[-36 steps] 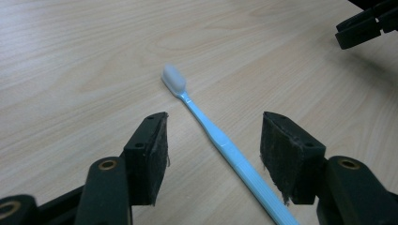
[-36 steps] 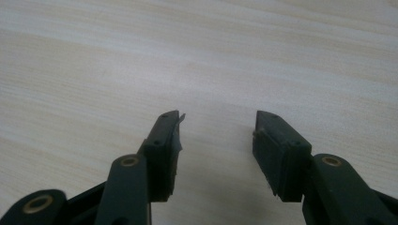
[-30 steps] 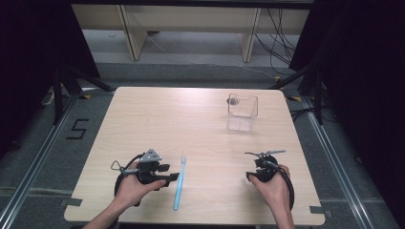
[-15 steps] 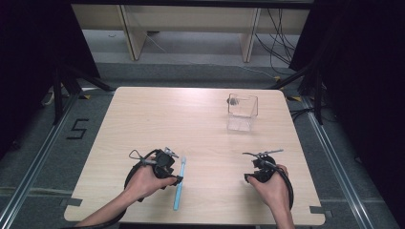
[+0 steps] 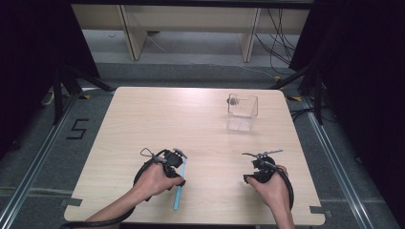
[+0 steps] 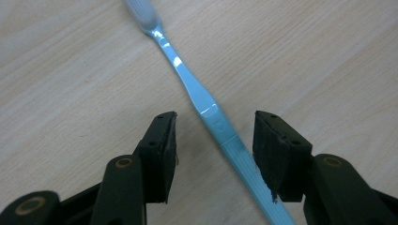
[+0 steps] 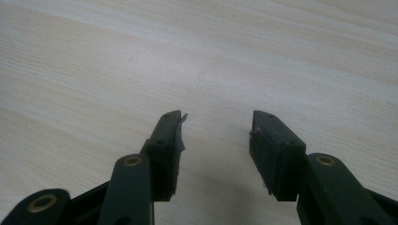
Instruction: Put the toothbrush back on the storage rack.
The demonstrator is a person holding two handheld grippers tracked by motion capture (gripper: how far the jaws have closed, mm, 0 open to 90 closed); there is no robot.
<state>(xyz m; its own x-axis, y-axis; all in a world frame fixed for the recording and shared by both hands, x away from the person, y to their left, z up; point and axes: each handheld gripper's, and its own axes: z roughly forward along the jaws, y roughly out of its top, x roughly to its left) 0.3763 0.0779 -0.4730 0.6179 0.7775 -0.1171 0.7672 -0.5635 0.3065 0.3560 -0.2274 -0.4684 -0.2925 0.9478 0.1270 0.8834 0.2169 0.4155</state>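
Toothbrush (image 6: pixel 206 101), pale blue, flat on table (image 5: pixel 191 119), untouched between closing left gripper (image 6: pixel 213 133), bristles seemingly whitish.

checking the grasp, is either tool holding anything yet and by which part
Nothing is held yet. The left tool straddles the blue toothbrush at mid-handle, its jaws just closing but its pads still clear of it. The right tool is open over bare table.

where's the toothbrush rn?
In the high view the blue toothbrush lies on the table's near left part, by the left gripper; its handle runs between that gripper's open jaws, untouched.
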